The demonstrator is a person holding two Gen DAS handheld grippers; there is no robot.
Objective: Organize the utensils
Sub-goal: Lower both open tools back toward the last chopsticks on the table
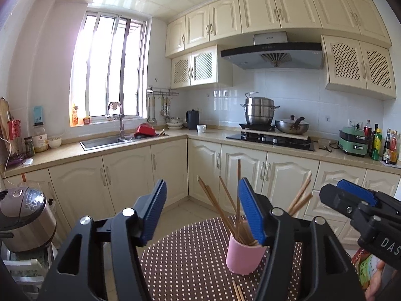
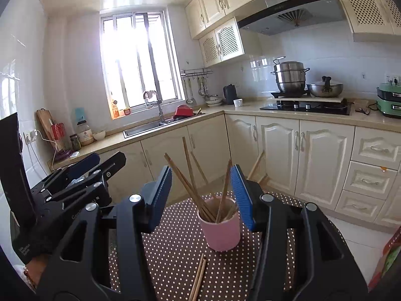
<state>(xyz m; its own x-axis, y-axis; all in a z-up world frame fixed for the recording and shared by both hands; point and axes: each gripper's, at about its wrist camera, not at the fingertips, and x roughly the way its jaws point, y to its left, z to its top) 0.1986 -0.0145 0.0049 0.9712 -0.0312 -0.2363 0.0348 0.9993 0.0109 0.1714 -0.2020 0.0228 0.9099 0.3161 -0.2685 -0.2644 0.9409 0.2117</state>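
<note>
Both hand-held grippers, left (image 1: pixel 201 210) and right (image 2: pixel 201 197), spread, empty. Wooden chopsticks (image 2: pixel 193 180) stand in pink cylindrical cup (image 2: pixel 220 228) on dotted brown worktop (image 2: pixel 170 250); loose pair (image 2: pixel 198 278) lies near, likely next.

Black hand-held gripper (image 1: pixel 201 208), ribbed blue pads (image 1: pixel 156 207), silver pivot screws (image 1: pixel 128 211)

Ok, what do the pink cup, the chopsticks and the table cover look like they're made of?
Pink cup: matte, smooth, opaque; probably plastic, possibly glazed ceramic. Chopsticks: thin tan-brown sticks with a dull finish, likely bamboo or wood. Table cover: brown with white dots, a faint sheen; maybe wipeable vinyl, or plain cloth.
</note>
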